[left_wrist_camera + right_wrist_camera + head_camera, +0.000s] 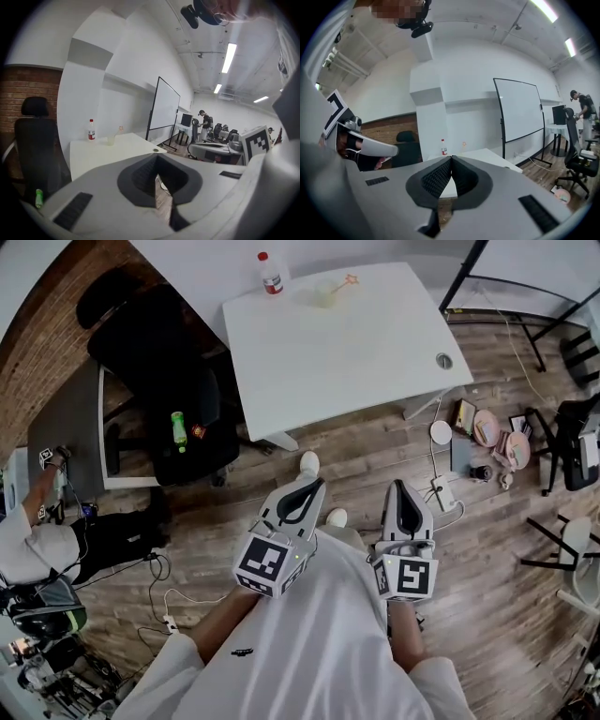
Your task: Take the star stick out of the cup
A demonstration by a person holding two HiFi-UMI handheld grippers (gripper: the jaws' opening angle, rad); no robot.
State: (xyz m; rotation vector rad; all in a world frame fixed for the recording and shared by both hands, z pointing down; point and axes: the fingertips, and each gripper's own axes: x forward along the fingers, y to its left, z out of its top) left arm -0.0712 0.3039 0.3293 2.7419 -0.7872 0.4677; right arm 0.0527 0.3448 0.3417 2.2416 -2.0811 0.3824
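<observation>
The white table (pixel 347 352) stands well ahead of me. At its far edge is a clear cup (pixel 323 297) with the star stick (pixel 350 280) leaning out of it to the right. The cup (pixel 111 139) and star stick (pixel 120 128) look small and distant in the left gripper view. In the right gripper view only the star stick's tip (pixel 464 144) is plain. My left gripper (pixel 313 487) and right gripper (pixel 397 487) are held close to my body over the wooden floor, both shut and empty, pointing toward the table.
A red-capped bottle (pixel 270 273) stands left of the cup. A black office chair (pixel 178 418) with a green bottle (pixel 178 430) sits left of the table. Cables, a power strip (pixel 441 493) and small items (pixel 492 432) lie on the floor at the right. A whiteboard (pixel 164 110) stands beyond the table.
</observation>
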